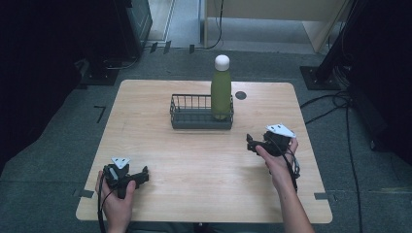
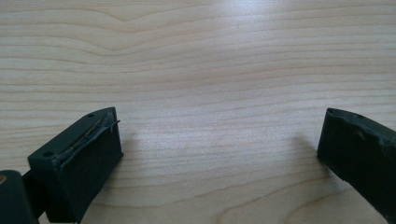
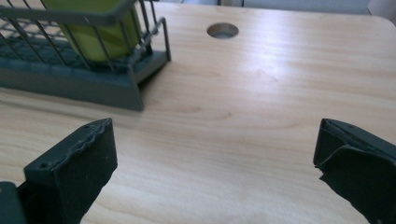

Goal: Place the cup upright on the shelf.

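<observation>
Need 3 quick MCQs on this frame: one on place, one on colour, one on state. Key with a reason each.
1. Where is the bottle?
A. lying on the table
B. standing in the basket's right end
C. in the right gripper

2. What colour is the bottle's cap?
A. white
B. black
C. green

3. How do the left gripper's jaws stand?
A. shut on the bottle
B. shut on nothing
C. open, holding nothing

Key: 1 B, it stands upright inside the wire rim; 2 A, white cap over a green body; 3 C, bare table shows between the spread jaws.
</observation>
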The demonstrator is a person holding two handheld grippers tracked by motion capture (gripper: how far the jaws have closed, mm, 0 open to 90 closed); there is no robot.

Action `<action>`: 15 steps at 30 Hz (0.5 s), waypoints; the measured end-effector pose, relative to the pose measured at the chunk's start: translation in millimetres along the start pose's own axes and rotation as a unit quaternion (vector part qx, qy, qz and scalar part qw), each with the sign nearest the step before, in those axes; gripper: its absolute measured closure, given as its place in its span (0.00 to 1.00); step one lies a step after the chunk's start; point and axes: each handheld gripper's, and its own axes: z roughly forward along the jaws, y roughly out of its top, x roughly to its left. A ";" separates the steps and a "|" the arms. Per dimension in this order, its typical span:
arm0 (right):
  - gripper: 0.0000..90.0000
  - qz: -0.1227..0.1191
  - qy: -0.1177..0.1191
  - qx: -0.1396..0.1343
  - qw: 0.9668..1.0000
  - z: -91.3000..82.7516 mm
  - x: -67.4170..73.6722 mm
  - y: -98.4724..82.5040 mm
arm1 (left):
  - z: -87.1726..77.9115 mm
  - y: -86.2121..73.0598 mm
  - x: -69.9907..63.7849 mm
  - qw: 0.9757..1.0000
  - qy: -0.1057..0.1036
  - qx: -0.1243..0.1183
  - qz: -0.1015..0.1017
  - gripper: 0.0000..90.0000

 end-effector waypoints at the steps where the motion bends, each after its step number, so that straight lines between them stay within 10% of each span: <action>1: 0.00 0.001 -0.002 0.001 1.000 -0.8 -2.6 -3.3 | 0.0 0.0 0.0 1.000 0.000 0.000 0.000 0.00; 15: 0.00 0.026 -0.020 0.018 0.999 -18.3 -33.9 -43.9 | 0.0 0.0 0.0 1.000 0.000 0.000 0.000 0.00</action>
